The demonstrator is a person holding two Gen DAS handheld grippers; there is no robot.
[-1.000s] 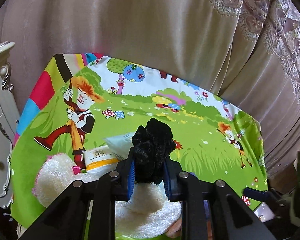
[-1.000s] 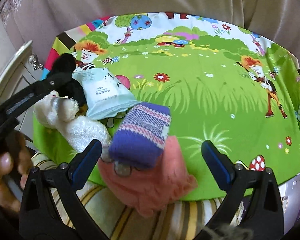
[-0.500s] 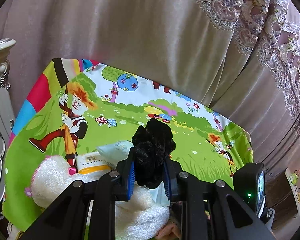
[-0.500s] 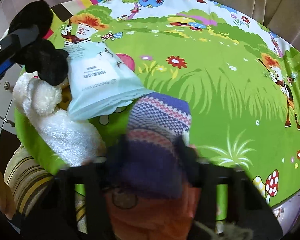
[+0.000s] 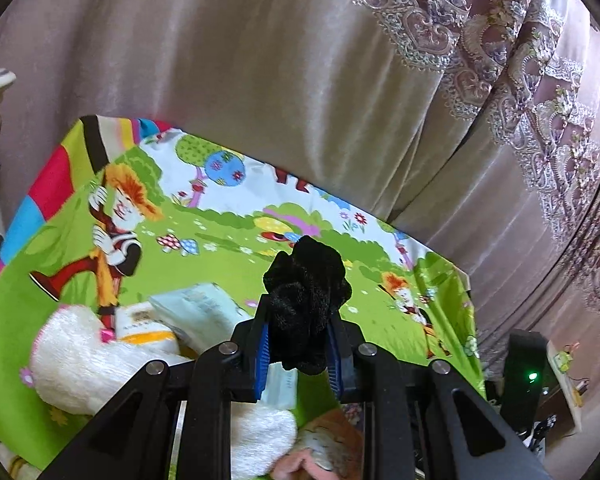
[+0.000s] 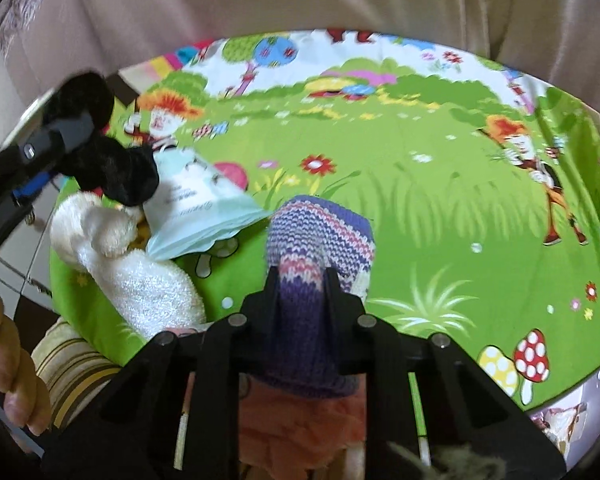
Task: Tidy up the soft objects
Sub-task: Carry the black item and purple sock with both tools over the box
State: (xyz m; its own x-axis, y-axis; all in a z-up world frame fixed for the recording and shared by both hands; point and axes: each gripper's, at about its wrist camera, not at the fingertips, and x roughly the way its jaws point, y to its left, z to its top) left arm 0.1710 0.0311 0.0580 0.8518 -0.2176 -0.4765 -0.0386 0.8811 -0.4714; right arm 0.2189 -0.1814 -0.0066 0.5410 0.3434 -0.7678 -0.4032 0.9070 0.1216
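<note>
My left hand-held gripper (image 5: 298, 344) is clamped on a black fluffy scrunchie (image 5: 306, 296), which stands upright between the blue pads and bulges past the tips. Below and to its left lie a white fuzzy towel (image 5: 76, 360) and a pale tissue pack (image 5: 196, 312) on the cartoon-print desk (image 5: 228, 256). My right hand-held gripper (image 6: 300, 280) pinches a purple striped knit sock (image 6: 320, 232), its long axis pointing straight ahead.

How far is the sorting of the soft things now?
Nothing looks sorted yet. In hand: the left gripper is shut on a black scrunchie, and the right gripper is shut on a purple knitted piece. Left: the white fluffy cloth and tissue pack lie on the cartoon cloth.
</note>
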